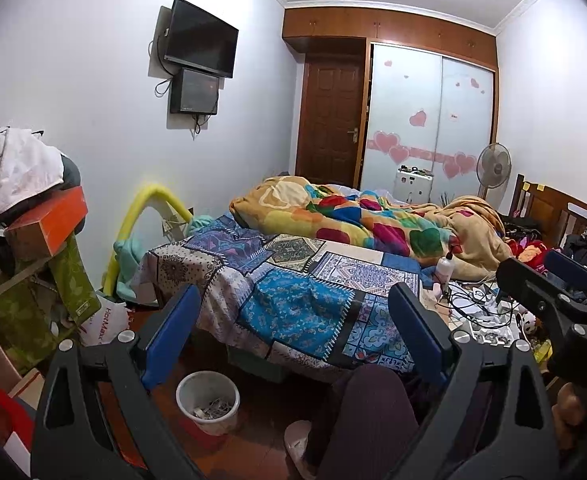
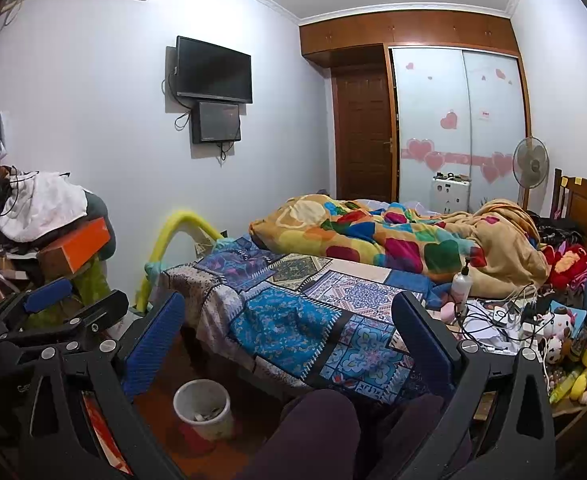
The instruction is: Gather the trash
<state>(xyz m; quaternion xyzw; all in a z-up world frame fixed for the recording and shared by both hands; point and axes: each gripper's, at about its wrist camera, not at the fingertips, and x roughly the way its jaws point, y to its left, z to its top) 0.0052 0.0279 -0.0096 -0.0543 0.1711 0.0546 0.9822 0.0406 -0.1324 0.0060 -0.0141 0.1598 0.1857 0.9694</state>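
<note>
Holding nothing, left gripper (image 1: 293,320) and right gripper (image 2: 293,328) are both seen with fingers spread wide. White bin (image 1: 207,402) stands on floor beside patchwork bed (image 1: 293,280). Papers among cables (image 2: 489,320) should be approached low, wires avoided.

A pale round wastebasket (image 1: 208,402) stands upright on the reddish wood floor near me, just left of my knee and beside the bed's near corner, crumpled paper scraps (image 1: 212,409) lying at its bottom.
</note>
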